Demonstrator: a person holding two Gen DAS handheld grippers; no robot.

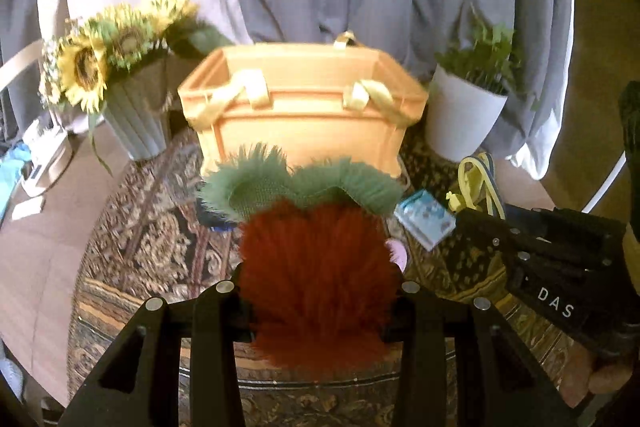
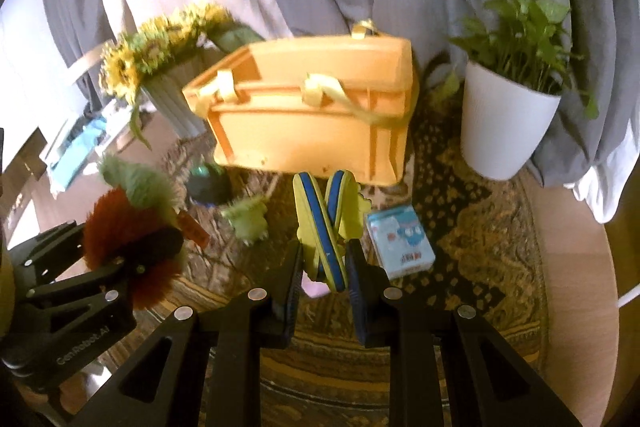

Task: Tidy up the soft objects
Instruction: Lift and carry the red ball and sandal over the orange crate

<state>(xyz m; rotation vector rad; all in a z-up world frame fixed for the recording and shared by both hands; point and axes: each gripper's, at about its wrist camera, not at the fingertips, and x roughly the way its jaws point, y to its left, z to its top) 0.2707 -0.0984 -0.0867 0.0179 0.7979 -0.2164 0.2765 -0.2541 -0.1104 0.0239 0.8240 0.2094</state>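
Note:
My left gripper (image 1: pixel 320 291) is shut on a fluffy red plush with green leaves (image 1: pixel 316 267), held above the rug in front of the orange basket (image 1: pixel 304 131). It also shows in the right wrist view (image 2: pixel 132 227). My right gripper (image 2: pixel 324 263) is shut on a yellow soft toy with blue stripes (image 2: pixel 320 223), held just before the basket (image 2: pixel 304 131). A small green plush (image 2: pixel 250 219) and a dark round toy (image 2: pixel 208 183) lie on the rug below the basket.
A patterned rug (image 2: pixel 472 227) covers the round table. A sunflower vase (image 1: pixel 132 115) stands left of the basket, a white plant pot (image 2: pixel 504 131) right. A light blue tissue pack (image 2: pixel 400 239) lies on the rug. Grey curtains hang behind.

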